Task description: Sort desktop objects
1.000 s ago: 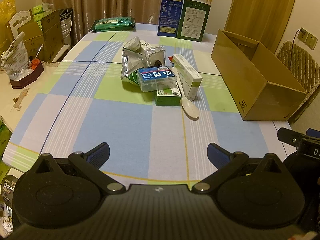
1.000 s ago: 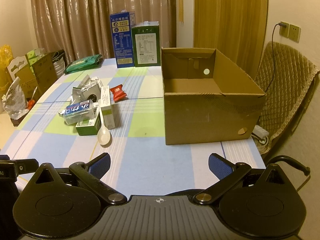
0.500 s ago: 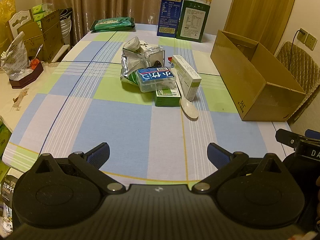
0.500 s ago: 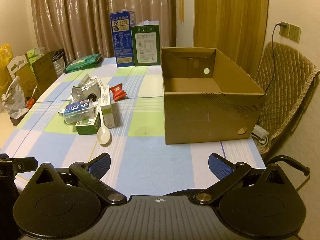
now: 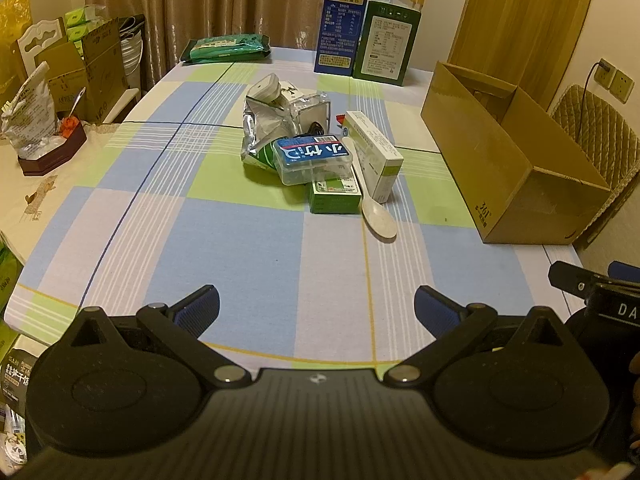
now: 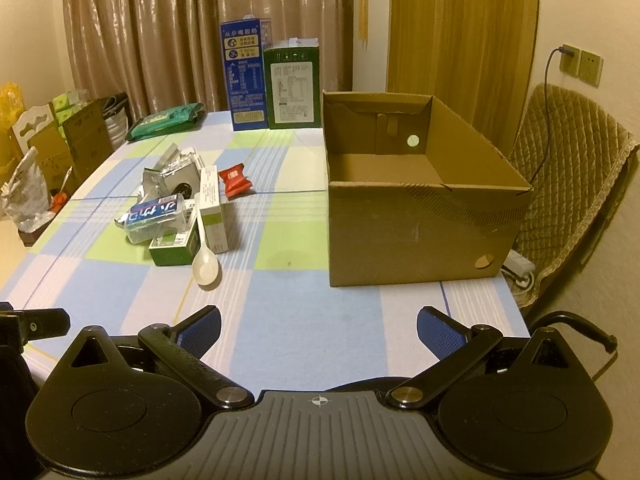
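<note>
A heap of small objects lies mid-table: a clear box with a blue label [image 5: 313, 157] [image 6: 156, 213], a green box [image 5: 334, 196] [image 6: 173, 249], a white and green carton [image 5: 374, 152] [image 6: 211, 208], a white spoon [image 5: 378, 218] [image 6: 205, 265], silver foil bags [image 5: 266, 128] [image 6: 172, 172] and a red packet [image 6: 235, 180]. An open cardboard box [image 5: 508, 176] [image 6: 420, 216] stands to the right and looks empty. My left gripper [image 5: 316, 308] and right gripper [image 6: 319, 326] are both open and empty above the table's near edge.
A blue carton [image 6: 245, 76] and a dark green carton [image 6: 294, 84] stand at the table's far end, beside a green pack [image 6: 168, 122]. A quilted chair [image 6: 572, 184] stands right of the box. A side table with bags and boxes [image 5: 48, 128] is at the left.
Both views have crept slightly forward towards the heap. Both grippers stay open and empty.
</note>
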Demonstrator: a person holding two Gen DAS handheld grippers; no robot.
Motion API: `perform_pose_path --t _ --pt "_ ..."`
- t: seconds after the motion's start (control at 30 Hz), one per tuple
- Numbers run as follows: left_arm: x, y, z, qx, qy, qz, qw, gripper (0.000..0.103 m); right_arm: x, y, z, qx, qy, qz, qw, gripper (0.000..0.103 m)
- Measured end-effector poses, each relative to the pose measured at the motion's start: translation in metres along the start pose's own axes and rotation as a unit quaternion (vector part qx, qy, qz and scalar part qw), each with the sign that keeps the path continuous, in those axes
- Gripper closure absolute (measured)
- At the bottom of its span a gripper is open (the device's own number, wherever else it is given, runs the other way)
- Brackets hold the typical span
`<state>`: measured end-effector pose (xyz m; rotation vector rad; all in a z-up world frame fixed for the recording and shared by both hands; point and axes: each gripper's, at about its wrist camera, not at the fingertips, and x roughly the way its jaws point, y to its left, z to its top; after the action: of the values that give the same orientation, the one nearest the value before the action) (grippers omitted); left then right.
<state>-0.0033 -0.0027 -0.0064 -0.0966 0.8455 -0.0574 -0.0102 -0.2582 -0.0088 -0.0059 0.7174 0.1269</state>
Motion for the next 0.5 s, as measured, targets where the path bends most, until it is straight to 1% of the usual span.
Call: perform_pose_path --t 0.5 --pt "-0.0009 0.0010 0.0028 0.001 0.002 -0.004 1.0000 0.001 0.0004 0.0001 0.0017 -0.002 0.005 -0.002 1.000 0.002"
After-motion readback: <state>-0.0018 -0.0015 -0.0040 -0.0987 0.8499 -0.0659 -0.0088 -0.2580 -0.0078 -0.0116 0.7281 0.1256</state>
